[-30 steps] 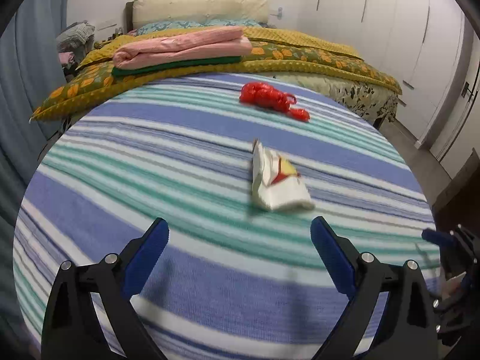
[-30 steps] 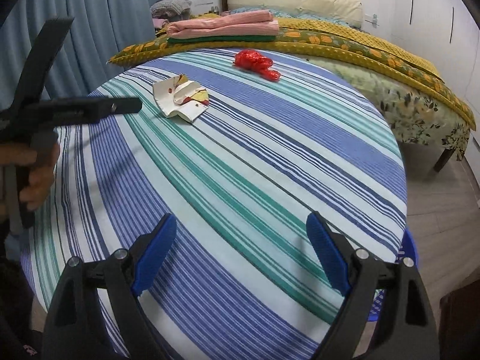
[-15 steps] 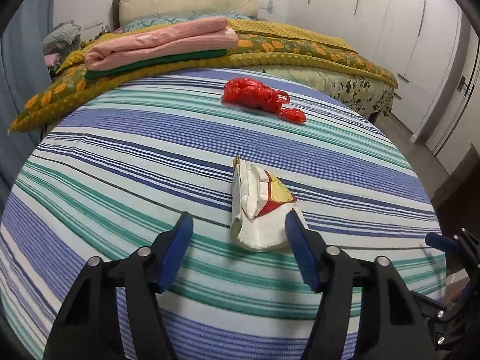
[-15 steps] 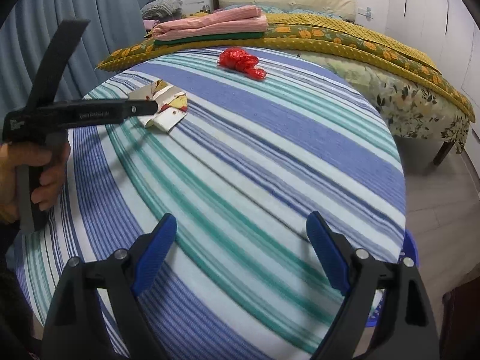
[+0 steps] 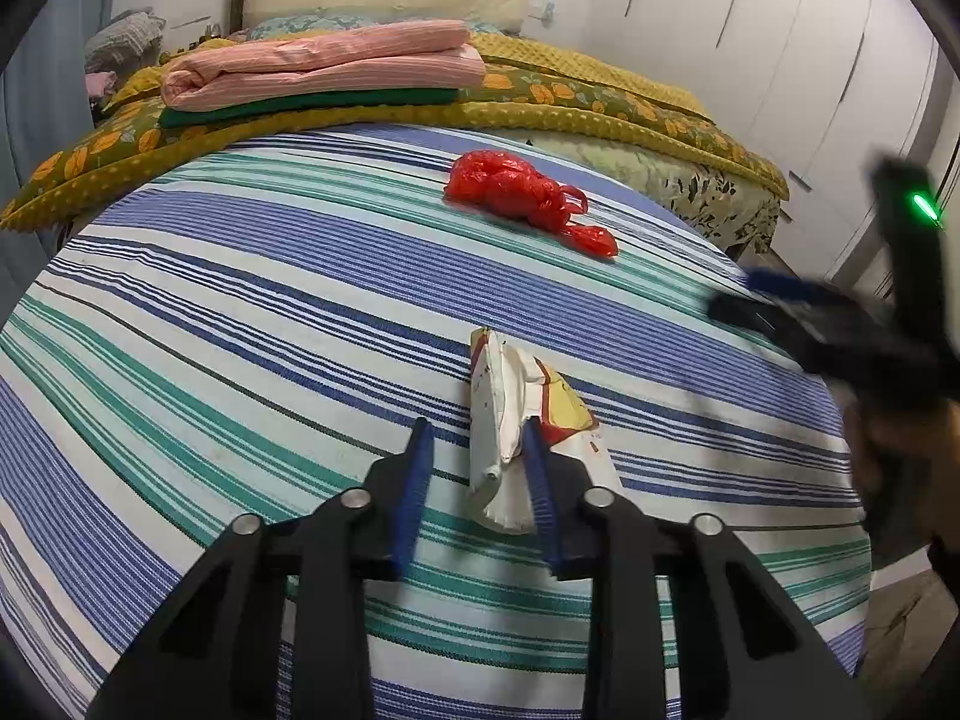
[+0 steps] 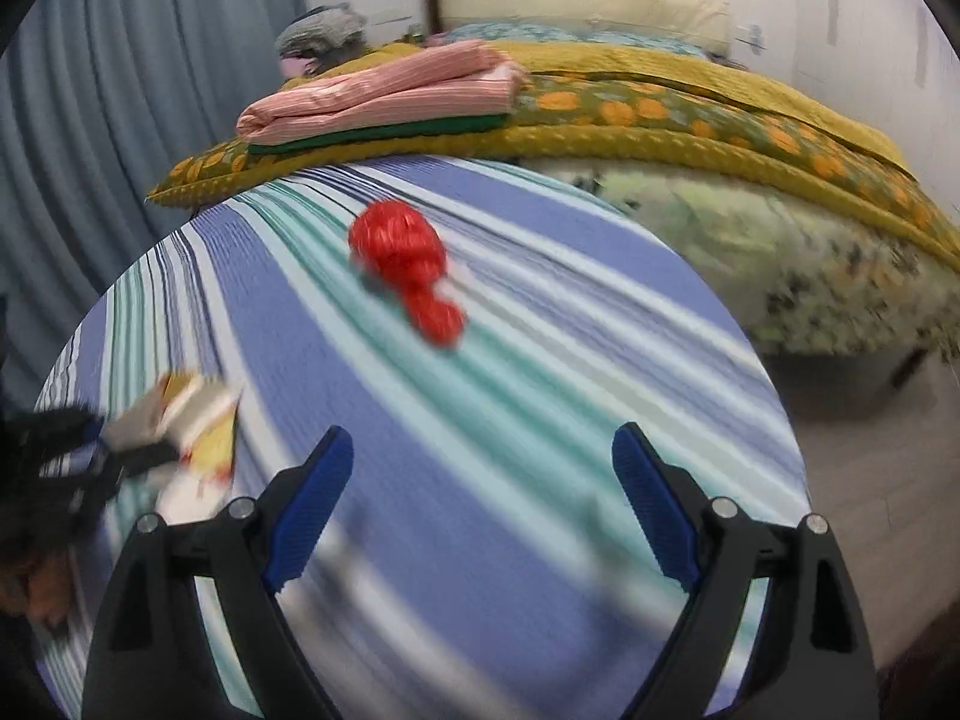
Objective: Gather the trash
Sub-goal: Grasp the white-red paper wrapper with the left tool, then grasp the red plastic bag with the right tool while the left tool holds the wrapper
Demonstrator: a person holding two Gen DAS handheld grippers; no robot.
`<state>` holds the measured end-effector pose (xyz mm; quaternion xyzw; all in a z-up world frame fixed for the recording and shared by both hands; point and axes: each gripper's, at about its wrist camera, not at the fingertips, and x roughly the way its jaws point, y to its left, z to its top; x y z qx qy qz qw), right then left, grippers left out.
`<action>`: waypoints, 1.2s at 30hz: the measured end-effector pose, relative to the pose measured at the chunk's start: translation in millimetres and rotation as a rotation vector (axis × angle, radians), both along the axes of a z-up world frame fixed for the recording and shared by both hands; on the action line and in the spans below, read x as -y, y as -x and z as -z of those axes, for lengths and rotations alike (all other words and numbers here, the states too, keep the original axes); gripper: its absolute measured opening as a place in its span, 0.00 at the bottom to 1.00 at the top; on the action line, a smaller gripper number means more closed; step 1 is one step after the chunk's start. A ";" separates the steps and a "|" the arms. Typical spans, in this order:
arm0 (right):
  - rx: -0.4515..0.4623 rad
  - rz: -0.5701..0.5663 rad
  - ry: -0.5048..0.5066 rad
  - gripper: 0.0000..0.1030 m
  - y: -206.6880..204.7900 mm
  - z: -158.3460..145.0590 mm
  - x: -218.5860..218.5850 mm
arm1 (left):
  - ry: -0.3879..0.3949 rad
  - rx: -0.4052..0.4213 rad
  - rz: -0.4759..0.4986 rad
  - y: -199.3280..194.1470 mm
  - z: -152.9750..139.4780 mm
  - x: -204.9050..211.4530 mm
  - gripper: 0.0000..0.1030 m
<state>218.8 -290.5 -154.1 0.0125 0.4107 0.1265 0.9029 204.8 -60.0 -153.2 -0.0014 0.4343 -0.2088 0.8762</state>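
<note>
Bedding in yellow and floral print fills the far end of the room, with folded pink cloth stacked on it; nearer lies the striped bench, blue, green and white; on it the red plastic bag sits toward the far side, crumpled, well apart from the white wrapper; the left claw is closing around that wrapper, its right pad touching the paper, its left pad just beside; the right claw hangs wide open over bare stripes, empty, with the red bag ahead of it.
</note>
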 end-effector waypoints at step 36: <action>-0.099 0.036 -0.047 0.67 145.1 9.4 -62.7 | 0.021 -0.022 -0.030 77.4 -10.6 -72.2 0.16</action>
